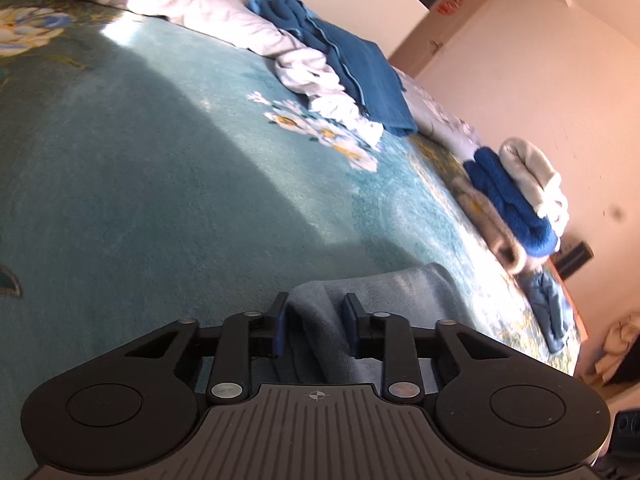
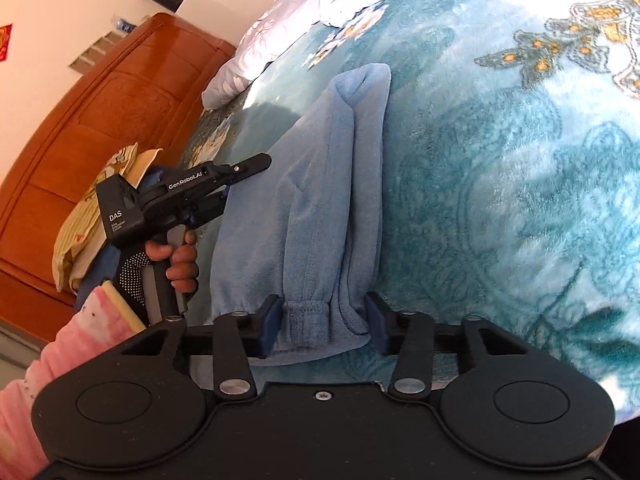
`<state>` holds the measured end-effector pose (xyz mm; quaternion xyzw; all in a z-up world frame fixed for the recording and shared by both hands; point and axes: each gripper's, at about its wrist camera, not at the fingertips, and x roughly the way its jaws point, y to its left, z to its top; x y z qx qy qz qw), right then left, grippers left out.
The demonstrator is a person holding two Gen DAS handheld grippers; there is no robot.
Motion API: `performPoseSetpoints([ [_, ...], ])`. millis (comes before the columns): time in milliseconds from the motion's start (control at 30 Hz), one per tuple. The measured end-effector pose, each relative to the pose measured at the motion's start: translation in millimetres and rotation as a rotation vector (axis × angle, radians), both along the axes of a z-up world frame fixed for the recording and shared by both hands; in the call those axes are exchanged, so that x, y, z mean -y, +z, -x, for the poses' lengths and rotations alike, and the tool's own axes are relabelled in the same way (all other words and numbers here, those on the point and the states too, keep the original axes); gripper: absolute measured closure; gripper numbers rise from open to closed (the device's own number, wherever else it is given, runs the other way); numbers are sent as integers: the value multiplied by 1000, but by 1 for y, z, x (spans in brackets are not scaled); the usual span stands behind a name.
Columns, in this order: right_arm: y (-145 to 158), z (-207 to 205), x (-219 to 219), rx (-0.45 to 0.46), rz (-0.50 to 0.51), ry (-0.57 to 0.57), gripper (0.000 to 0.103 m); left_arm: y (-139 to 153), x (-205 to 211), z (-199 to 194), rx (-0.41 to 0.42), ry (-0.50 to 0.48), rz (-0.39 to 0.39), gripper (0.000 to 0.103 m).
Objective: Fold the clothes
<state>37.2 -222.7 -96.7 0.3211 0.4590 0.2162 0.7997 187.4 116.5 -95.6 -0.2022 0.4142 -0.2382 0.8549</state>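
Bed [image 2: 520,200]: covered by a teal plush blanket with flower print; it carries everything below. No box, basket or other container is in view, so nothing is held in one.

Quilt [image 1: 192,12]: pale, bunched along the far side of the bed.

Blue trousers [image 2: 312,208]: the piece to be folded, lying lengthwise on the blanket, already doubled leg over leg, elastic cuffs nearest the right wrist camera. Judged soft, light fleece: limp, will sag and drag on the plush, not slippery, nothing to break. Best taken at the thick ends, cuff hem and the opposite end, both layers pinched together.

Dark blue garment [image 1: 360,76]: loosely folded on the quilt, a crumpled white cloth [image 1: 320,80] beside it.

Stack of folded pieces [image 1: 516,200]: blue, cream and beige, at the bed's far edge, well apart from the trousers.

Right tool [image 2: 324,326]: partly closed around the cuffs; pads flank the cloth, left pad touching, firm grip cannot be told.

Left tool [image 1: 316,322]: narrowed onto a raised fold of the trousers' edge, cloth bunched between the pads; appears to grip it.
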Motion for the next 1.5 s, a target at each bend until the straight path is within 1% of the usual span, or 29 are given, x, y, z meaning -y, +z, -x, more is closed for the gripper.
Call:
performPoseSetpoints([
  [67,1,-1,-1,1,-1,0,66,5,5,6,30,22,-28,87],
  [133,5,-2,0,16,6,11,69,12,6,15,62,45,-32,89],
  [200,9,-4,2,28,5,22,70,19,6,24,89,71,-26,91],
  [267,14,-7,7,41,11,24,70,29,5,36,118,90,-37,91],
  [400,32,-23,20,89,76,41,71,45,3,64,168,140,-62,92],
  [467,44,-35,24,123,125,72,71,51,4,84,191,173,-75,92],
  [533,57,-48,22,169,190,126,72,55,7,107,214,204,-91,92],
  [600,68,-62,21,206,249,172,74,54,9,124,209,222,-109,92],
  [633,71,-68,20,212,264,191,78,53,10,133,206,231,-118,92],
  [667,71,-74,20,209,274,204,90,51,11,138,203,232,-136,92],
  [767,69,-89,18,189,312,236,89,47,11,147,189,238,-176,92],
  [833,66,-89,15,190,348,247,89,46,10,148,184,240,-190,92],
  [900,64,-86,14,191,336,230,89,47,8,148,185,238,-194,91],
  [933,64,-84,16,191,319,216,88,48,8,147,185,236,-196,91],
  [967,65,-82,19,192,304,204,83,48,8,147,185,233,-197,91],
  [1000,65,-79,20,193,295,191,82,49,7,146,186,228,-198,89],
  [1033,66,-75,21,195,293,170,81,49,7,145,187,223,-198,88],
  [1100,67,-67,26,199,280,128,77,50,6,147,190,227,-204,79],
  [1133,67,-63,27,202,275,110,68,50,6,147,189,219,-201,77],
  [1167,67,-59,28,205,273,93,56,50,5,147,188,220,-198,68],
  [1200,67,-55,29,208,274,81,54,51,4,148,188,224,-198,58],
  [1267,67,-47,28,209,281,67,49,53,2,150,194,229,-205,54],
  [1300,66,-43,28,208,282,61,48,54,1,150,197,228,-209,50],
  [1333,65,-40,27,207,276,55,42,55,0,150,199,230,-215,46],
  [1367,65,-37,27,206,268,48,37,56,-1,151,203,233,-220,35],
  [1400,64,-33,27,206,259,42,35,57,-3,151,208,235,-225,28],
  [1467,62,-27,25,203,251,34,24,60,-5,152,221,243,-230,22],
  [1500,61,-24,24,202,249,28,21,61,-6,153,225,249,-236,17],
])
